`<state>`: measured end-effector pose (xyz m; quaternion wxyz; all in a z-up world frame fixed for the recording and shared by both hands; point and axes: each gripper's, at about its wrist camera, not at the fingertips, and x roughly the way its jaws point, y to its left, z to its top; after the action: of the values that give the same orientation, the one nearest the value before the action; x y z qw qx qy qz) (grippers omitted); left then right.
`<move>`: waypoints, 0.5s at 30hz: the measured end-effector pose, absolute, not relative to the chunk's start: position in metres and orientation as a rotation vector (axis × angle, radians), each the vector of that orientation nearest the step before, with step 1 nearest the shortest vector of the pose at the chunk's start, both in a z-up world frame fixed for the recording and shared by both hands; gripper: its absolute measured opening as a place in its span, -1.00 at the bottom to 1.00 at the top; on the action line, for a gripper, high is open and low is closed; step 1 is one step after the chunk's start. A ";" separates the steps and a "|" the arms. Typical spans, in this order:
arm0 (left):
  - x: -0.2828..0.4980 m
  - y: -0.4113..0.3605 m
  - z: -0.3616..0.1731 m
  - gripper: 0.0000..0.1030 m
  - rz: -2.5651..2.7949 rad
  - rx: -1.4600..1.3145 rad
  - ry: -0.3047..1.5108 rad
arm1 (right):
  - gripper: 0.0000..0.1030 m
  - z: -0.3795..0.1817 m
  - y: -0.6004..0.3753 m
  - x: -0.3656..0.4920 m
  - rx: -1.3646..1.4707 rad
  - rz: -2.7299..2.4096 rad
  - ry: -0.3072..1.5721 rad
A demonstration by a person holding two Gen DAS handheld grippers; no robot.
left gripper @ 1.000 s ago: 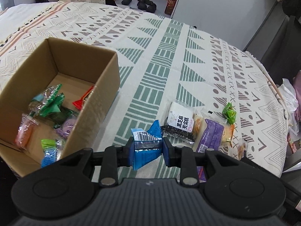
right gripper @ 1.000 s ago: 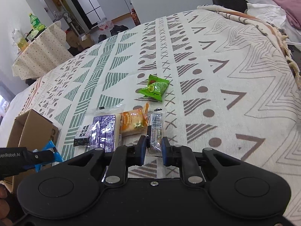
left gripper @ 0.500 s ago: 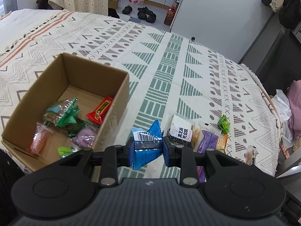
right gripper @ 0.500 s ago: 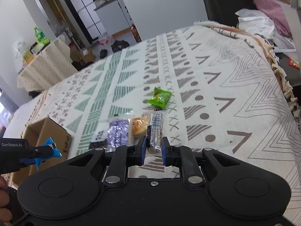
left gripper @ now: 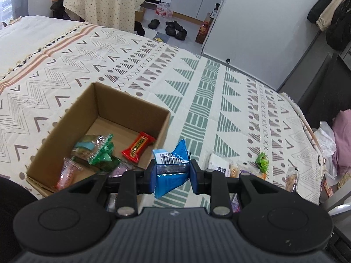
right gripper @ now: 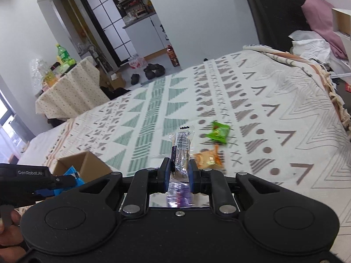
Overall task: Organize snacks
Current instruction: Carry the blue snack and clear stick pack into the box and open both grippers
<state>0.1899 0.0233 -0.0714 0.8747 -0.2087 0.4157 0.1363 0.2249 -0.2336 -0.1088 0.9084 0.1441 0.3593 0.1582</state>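
My left gripper (left gripper: 172,171) is shut on a blue snack packet (left gripper: 171,168), held above the bed just right of an open cardboard box (left gripper: 65,118). The box holds several snacks, among them a red bar (left gripper: 137,146) and a green wrapper (left gripper: 101,153). My right gripper (right gripper: 179,171) is shut on a clear-wrapped dark snack bar (right gripper: 181,148), lifted off the bed. A green packet (right gripper: 218,132) and an orange packet (right gripper: 208,159) lie on the blanket beyond it. The box (right gripper: 83,166) and the left gripper (right gripper: 65,180) show at the left in the right wrist view.
More loose snacks lie on the patterned blanket (left gripper: 219,100) right of the left gripper: a white packet (left gripper: 217,166), a green one (left gripper: 262,160) and a clear one (left gripper: 291,178) near the bed's right edge. Clothes and bags (left gripper: 337,144) crowd the right side.
Both grippers have risen from the bed with their snacks. The right gripper lifted the clear-wrapped bar off the blanket. The left gripper moved left towards the box.
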 end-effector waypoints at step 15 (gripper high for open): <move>0.180 0.078 -0.061 -0.44 0.340 -0.485 0.837 | -0.68 -0.082 -0.174 0.226 0.299 0.413 0.706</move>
<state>0.1797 0.0778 -0.0612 0.8714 -0.2321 0.4005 0.1624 0.2258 -0.1741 -0.0824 0.9067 0.1449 0.3417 0.2002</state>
